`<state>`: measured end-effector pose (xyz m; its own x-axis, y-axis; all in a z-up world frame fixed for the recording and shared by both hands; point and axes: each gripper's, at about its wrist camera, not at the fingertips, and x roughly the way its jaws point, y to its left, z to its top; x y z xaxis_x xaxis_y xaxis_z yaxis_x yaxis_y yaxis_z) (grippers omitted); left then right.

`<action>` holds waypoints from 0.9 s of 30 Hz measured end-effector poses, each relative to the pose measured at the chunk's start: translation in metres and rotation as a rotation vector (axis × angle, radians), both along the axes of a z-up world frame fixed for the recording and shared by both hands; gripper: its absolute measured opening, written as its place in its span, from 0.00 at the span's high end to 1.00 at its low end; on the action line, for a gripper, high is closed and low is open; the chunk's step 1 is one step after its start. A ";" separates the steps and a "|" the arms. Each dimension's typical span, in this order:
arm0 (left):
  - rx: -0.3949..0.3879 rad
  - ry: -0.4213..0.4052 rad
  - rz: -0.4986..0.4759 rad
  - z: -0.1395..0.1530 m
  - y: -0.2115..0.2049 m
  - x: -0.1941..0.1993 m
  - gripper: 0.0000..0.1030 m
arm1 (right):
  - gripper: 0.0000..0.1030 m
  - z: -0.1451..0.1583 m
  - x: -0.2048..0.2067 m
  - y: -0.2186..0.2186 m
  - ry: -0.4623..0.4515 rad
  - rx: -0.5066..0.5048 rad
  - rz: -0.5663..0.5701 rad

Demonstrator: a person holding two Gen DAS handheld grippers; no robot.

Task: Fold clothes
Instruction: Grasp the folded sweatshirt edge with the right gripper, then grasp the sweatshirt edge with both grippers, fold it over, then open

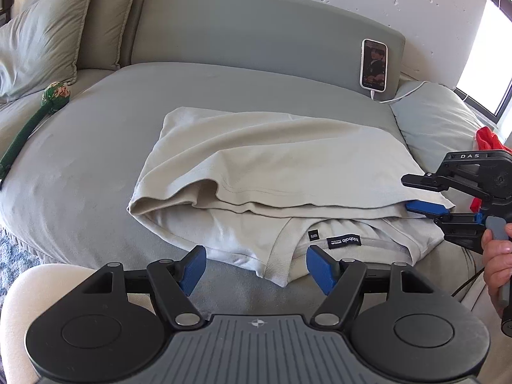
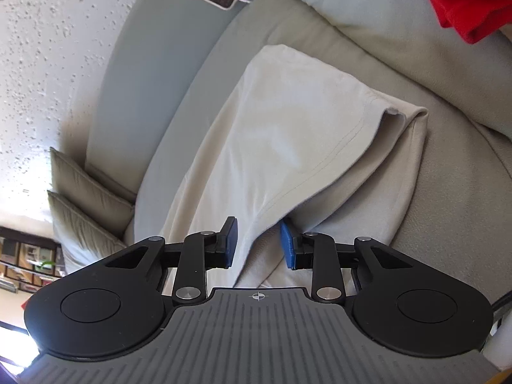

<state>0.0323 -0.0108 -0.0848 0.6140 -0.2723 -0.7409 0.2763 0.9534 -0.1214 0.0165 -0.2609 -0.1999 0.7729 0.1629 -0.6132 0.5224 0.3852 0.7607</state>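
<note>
The left hand-held gripper hovers tilted downward over the near collar of the beige T-shirt, jaws spread and grasping nothing. The right hand-held gripper, rolled onto its side in a person's hand, has the shirt's folded corner between its blue pads, which are not yet pressing on it. The shirt lies folded over on the grey sofa seat, a phone propped behind and a red cloth to the right.

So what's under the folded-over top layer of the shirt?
Under the top layer, the shirt's collar and neck labels show. The rest is covered.
</note>
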 end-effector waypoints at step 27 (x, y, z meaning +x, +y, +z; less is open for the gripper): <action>-0.019 0.022 0.030 -0.003 0.009 0.001 0.33 | 1.00 0.020 -0.027 -0.014 0.083 -0.153 -0.009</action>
